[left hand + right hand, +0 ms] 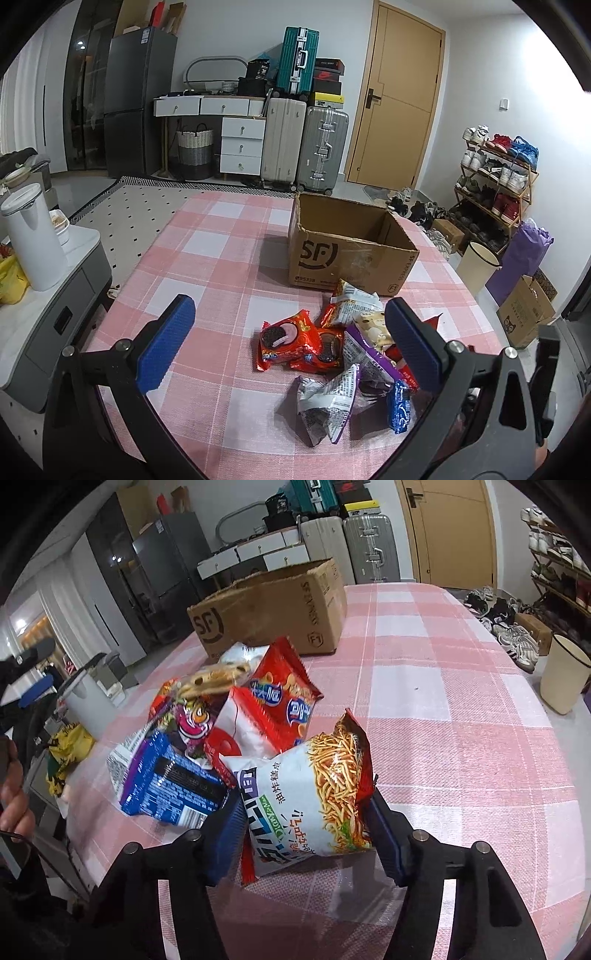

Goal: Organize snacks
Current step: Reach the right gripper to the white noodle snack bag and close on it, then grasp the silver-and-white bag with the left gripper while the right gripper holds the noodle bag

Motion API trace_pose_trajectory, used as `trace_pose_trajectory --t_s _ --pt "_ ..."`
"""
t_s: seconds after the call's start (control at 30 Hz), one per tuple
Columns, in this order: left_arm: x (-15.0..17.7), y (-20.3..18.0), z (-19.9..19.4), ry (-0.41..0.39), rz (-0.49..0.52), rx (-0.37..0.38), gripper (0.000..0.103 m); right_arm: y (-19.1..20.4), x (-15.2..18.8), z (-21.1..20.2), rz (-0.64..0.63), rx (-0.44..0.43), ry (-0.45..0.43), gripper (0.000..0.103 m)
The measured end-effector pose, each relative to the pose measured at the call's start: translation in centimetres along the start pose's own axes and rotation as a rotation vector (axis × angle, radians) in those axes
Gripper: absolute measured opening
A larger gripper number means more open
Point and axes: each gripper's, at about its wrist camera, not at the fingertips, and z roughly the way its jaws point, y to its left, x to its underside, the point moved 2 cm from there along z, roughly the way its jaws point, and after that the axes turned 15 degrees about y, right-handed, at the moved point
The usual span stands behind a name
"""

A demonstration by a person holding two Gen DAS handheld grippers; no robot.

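Noodle-snack bag [314, 797] pinched between right gripper [306, 830] pads; left gripper [288, 343] wide, empty. Lift clear of pile, carry to far cardboard box [273, 605].

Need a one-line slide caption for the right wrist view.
Right hand-held gripper closes on a noodle snack bag beside the snack pile, cardboard box behind.

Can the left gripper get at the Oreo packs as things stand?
Probably yes: the left gripper is open and holds nothing, and the Oreo packs lie uncovered at the pile's near left edge.
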Motion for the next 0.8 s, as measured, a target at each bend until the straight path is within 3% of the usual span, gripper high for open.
trace_pose_trajectory --t_s 0.57,0.8 --pt "1.5 0.9 3.3 0.130 0.026 0.032 0.102 -0.9 0.0 -2.7 0.028 -0.015 -0.060 0.063" --pt "2.6 0.6 5.8 0.231 0.033 0.123 0.102 -0.8 -0.1 -3.7 0.027 -0.005 -0.080 0.063"
